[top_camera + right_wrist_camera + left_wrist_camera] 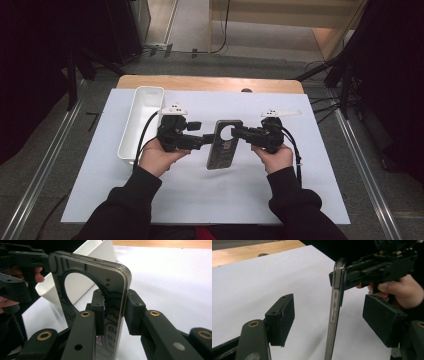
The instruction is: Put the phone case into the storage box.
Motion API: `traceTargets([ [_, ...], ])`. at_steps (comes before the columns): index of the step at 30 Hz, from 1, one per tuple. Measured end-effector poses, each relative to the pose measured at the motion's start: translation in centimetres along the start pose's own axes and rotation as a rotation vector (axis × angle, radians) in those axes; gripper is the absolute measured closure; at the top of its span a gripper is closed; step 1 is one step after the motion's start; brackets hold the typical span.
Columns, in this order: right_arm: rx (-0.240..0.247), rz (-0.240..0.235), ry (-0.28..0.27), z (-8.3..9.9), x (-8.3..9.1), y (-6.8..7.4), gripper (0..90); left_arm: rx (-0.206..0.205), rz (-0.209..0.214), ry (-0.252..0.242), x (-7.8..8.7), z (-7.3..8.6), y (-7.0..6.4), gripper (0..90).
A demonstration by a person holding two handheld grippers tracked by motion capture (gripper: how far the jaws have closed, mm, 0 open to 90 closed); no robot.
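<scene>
A dark glossy phone shell [222, 155] with a large round cutout near its top and a metal rim hangs over the white sheet at the table's middle. My right gripper [235, 132] is shut on its upper right edge; the right gripper view shows both pads pinching the shell [115, 282] just below the cutout. My left gripper [209, 141] is open at the shell's left side. In the left gripper view its two pads stand wide apart, with the shell's button edge [335, 297] between them and touching neither.
A long white tray [141, 120] lies at the left of the white sheet [200, 195], close behind my left hand. A strip of wooden tabletop [210, 82] shows at the far edge. Dark stands and cables flank the table.
</scene>
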State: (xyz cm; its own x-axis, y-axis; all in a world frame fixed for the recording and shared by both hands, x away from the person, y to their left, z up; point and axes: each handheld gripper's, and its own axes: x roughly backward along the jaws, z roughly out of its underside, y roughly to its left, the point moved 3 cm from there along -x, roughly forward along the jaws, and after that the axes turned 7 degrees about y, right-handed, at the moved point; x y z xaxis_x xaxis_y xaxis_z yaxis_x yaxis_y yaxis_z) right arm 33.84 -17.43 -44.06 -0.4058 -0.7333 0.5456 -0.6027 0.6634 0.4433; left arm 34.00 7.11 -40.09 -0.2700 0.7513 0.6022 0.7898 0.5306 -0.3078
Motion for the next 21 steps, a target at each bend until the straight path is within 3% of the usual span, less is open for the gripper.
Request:
traceTargets([
  [6,-0.008,0.036,0.006,-0.2,-0.4,0.0,71.2,0.021,-0.051,0.0,0.2,0.3,0.2,25.6],
  [12,-0.02,0.056,0.009,-0.6,-1.0,-0.1,71.1,0.01,-0.106,-0.004,0.3,0.4,0.3,25.7],
  [21,-0.049,0.066,-0.005,-1.4,-1.2,-0.3,71.1,0.027,-0.118,-0.01,0.4,0.4,0.8,25.7],
])
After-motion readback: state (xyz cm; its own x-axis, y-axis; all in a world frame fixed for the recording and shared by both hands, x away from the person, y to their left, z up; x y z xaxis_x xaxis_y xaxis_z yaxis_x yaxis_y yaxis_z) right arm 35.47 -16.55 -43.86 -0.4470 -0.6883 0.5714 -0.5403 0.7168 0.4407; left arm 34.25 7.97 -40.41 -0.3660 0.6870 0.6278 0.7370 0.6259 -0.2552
